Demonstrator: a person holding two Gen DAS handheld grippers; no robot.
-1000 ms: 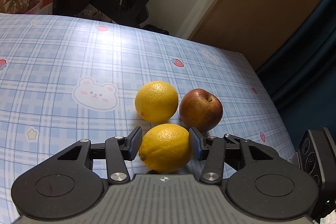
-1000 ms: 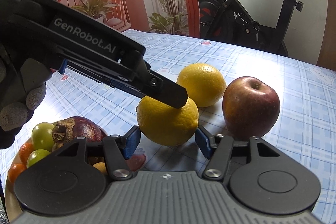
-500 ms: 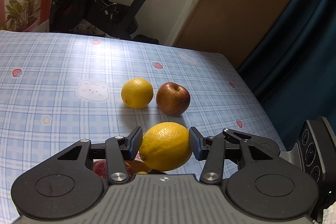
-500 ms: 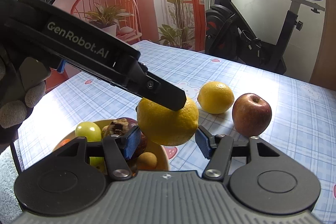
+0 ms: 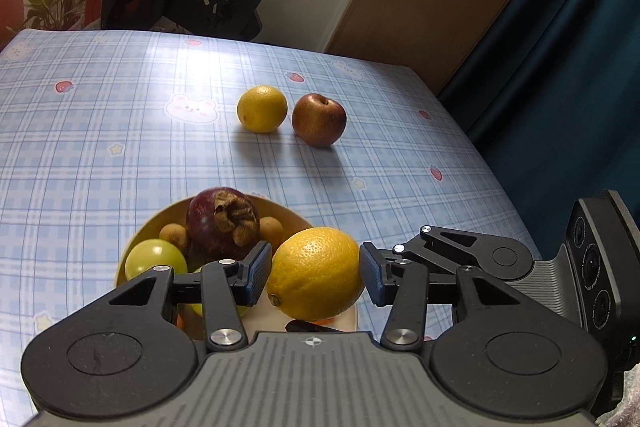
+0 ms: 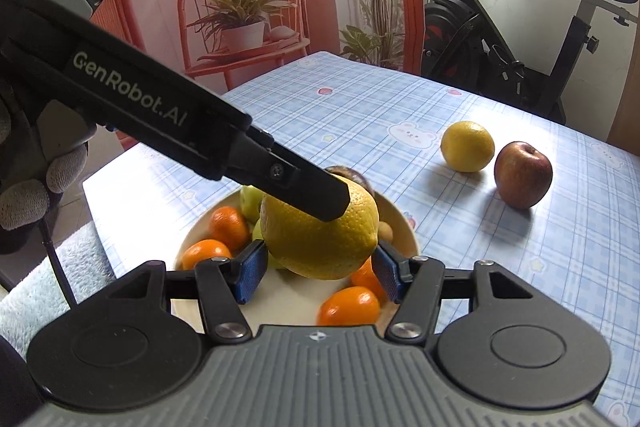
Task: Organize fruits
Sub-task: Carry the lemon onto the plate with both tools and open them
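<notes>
Held lemon (image 5: 316, 273): pinched between left gripper (image 5: 312, 273) fingers, above bowl (image 6: 404, 231). Right gripper (image 6: 318, 269): fingers flank the same lemon; contact unclear. Second lemon (image 5: 262, 109) and apple (image 5: 319, 119): on table (image 5: 100, 131), side by side.

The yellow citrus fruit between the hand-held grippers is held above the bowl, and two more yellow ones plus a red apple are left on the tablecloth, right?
Not quite. The left wrist view shows only one other yellow citrus fruit on the tablecloth, beside the red apple. The rest holds: the held yellow citrus fruit is above the bowl.
</notes>
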